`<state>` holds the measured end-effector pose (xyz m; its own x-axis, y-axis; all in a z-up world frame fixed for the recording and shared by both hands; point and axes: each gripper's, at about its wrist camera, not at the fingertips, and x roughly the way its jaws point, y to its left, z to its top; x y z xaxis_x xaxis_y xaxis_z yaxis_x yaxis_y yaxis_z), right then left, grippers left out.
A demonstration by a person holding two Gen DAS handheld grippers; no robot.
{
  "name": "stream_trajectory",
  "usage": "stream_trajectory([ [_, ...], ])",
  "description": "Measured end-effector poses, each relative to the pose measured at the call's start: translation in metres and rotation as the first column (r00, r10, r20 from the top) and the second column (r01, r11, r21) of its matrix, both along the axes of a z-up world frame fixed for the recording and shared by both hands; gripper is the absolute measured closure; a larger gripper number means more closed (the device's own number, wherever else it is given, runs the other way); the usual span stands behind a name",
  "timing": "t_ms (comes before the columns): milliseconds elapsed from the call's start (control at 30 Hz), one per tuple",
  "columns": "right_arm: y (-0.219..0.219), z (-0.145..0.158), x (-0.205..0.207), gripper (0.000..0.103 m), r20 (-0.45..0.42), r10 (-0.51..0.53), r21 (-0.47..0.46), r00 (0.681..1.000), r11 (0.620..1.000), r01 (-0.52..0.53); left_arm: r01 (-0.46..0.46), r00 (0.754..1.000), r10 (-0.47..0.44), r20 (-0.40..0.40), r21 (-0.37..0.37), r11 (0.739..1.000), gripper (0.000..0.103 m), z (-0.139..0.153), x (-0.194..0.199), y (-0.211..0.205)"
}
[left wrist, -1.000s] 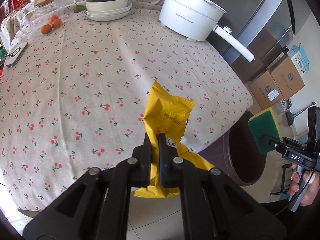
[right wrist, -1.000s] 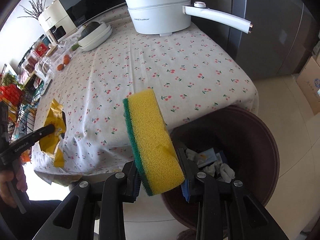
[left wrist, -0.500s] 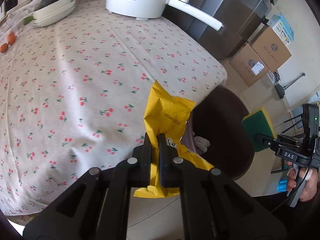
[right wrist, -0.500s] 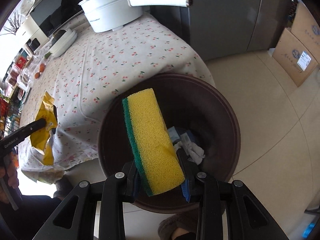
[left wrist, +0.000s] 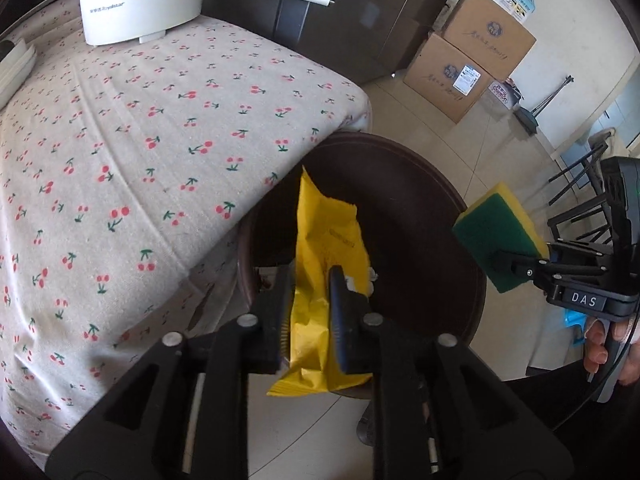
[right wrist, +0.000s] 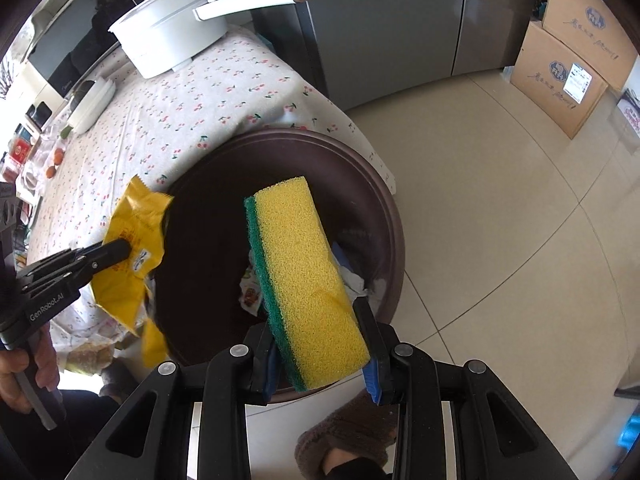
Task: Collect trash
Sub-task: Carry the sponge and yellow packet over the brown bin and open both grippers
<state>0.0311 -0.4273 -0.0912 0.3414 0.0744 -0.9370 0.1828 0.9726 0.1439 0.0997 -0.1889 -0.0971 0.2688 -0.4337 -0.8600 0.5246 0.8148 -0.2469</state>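
Observation:
My left gripper (left wrist: 310,300) is shut on a crumpled yellow snack wrapper (left wrist: 328,240) and holds it over the near rim of a dark brown round trash bin (left wrist: 420,184). My right gripper (right wrist: 316,320) is shut on a yellow and green sponge (right wrist: 304,268) and holds it above the same bin (right wrist: 384,216), which has paper scraps and wrappers (right wrist: 352,280) at its bottom. The wrapper (right wrist: 134,236) and left gripper (right wrist: 120,250) show at the left of the right wrist view; the sponge (left wrist: 500,236) shows at the right of the left wrist view.
A table with a cherry-print cloth (left wrist: 140,128) stands beside the bin, bearing a white electric pot (left wrist: 136,0) with a long handle. Cardboard boxes (left wrist: 468,64) stand on the tiled floor (right wrist: 500,200) behind. A grey fridge (right wrist: 392,20) stands behind the table.
Both grippers swung from above the table to over the trash bin, still holding the wrapper and the sponge. The left jaws look slightly wider around the wrapper.

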Motion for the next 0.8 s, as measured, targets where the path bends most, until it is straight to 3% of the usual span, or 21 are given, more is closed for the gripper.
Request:
stream_trajectory([
  [33,-0.001,0.000,0.000,0.069,-0.002,-0.001,0.000,1.000,1.000,0.001,-0.014,1.000,0.014,0.014,0.014,1.000,0.049,0.001,0.001,0.001],
  [67,-0.002,-0.001,0.000,0.069,-0.003,-0.003,0.000,1.000,1.000,0.003,-0.032,0.999,0.031,0.032,0.019,0.999,0.030,0.004,0.002,0.003],
  [100,-0.002,-0.001,0.000,0.069,-0.004,-0.004,0.001,1.000,1.000,0.004,-0.050,0.997,0.050,0.051,0.014,0.999,0.025,0.007,0.003,0.007],
  [433,0.019,0.003,0.014,0.069,0.004,0.034,-0.004,0.999,0.999,-0.034,-0.141,0.988,0.137,0.065,0.062,0.988,0.021,0.017,0.001,0.050],
  [500,0.025,0.003,0.017,0.064,0.004,0.037,-0.002,0.999,0.999,-0.037,-0.162,0.985,0.156,0.080,0.082,0.983,0.018,0.019,-0.002,0.058],
  [533,0.028,0.003,0.019,0.059,0.004,0.030,-0.001,1.000,1.000,-0.030,-0.176,0.982,0.168,0.089,0.091,0.980,0.017,0.020,-0.004,0.063],
  [600,0.033,0.003,0.022,0.025,0.000,0.017,-0.005,1.000,1.000,-0.017,-0.204,0.976,0.193,0.100,0.104,0.974,0.014,0.022,-0.007,0.074],
  [800,0.050,0.011,0.024,0.020,0.030,0.027,-0.045,0.999,0.999,-0.025,-0.281,0.955,0.264,0.134,0.130,0.951,0.011,0.032,-0.022,0.105],
])
